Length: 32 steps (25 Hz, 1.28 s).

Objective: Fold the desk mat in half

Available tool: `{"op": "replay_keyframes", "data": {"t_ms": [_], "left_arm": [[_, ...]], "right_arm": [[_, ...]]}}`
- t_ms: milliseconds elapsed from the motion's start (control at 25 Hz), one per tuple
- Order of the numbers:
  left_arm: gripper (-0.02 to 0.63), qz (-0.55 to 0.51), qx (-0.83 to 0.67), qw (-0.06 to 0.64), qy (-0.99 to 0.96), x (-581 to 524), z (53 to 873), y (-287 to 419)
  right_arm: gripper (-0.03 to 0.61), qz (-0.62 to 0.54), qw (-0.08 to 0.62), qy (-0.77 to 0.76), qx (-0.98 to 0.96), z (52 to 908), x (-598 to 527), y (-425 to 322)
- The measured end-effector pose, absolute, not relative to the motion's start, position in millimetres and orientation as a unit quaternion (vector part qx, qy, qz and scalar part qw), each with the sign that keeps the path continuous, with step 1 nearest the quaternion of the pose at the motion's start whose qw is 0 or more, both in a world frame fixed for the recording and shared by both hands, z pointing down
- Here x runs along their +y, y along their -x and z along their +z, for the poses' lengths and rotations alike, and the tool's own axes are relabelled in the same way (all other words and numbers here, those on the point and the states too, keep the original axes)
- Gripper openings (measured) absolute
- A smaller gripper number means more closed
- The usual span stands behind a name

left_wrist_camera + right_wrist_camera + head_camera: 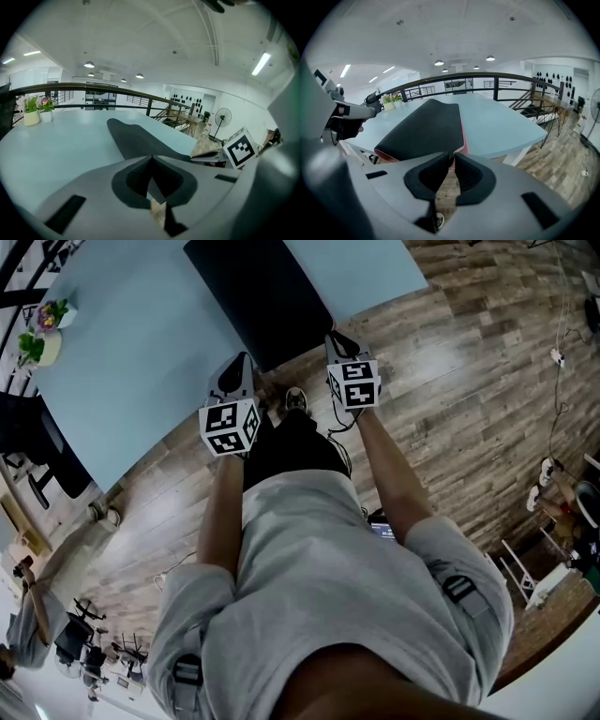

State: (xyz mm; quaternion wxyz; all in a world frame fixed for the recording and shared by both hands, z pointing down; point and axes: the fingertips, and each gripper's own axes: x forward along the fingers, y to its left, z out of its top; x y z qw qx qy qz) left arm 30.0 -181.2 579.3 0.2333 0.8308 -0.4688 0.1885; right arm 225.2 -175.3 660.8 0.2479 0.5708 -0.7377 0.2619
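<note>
Head view: person's torso in a grey shirt (319, 577) fills the near field, both forearms reaching forward over the wood floor (469, 381).

Left gripper (244, 359) (151, 158): jaws drawn together, tips pinched on the near-left corner of the desk mat (258, 292) (136, 138) (426, 124). Its marker cube (230, 426) faces up.

Right gripper (334, 337) (452, 155): jaws clenched on the near-right corner of the desk mat; a sliver of red edge sits between the tips. Its marker cube (353, 382) (241, 149) is also in the left gripper view, off to the right.

Desk mat: dark top side up, lying lengthwise away from the person on the light blue table (131, 352) (61, 140) (497, 122). The near edge is at the table's near edge and raised off the surface; the red underside shows along it in the right gripper view. The rest lies unfolded.

Far left of the table: small flower pots (42, 334) (32, 112) (389, 103). Beyond the table: a dark railing (93, 86) (487, 76) and a standing fan (222, 117).
</note>
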Motion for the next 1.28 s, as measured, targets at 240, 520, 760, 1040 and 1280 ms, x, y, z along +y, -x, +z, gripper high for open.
{"op": "replay_keyframes", "data": {"t_ms": [240,520,760,1040,1280], "left_arm": [[0.012,0.187,-0.454,0.23,-0.84,-193,578,-37],[0.012,0.187,-0.431,0.233,-0.852,-204,578,-38],[0.012,0.182,-0.415,0.233,-0.86,-216,573,-36],[0.012,0.181,-0.395,0.23,-0.871,-228,567,-38],[0.012,0.168,-0.388,0.231,-0.876,-237,550,-30]], "right_arm": [[0.115,0.279,0.254,-0.58,-0.722,664,-166,-231],[0.005,0.268,0.221,-0.617,-0.707,638,-170,-233],[0.003,0.26,0.202,-0.629,-0.704,619,-174,-219],[0.003,0.257,0.195,-0.634,-0.703,605,-177,-197],[0.003,0.238,0.184,-0.632,-0.714,580,-184,-170]]}}
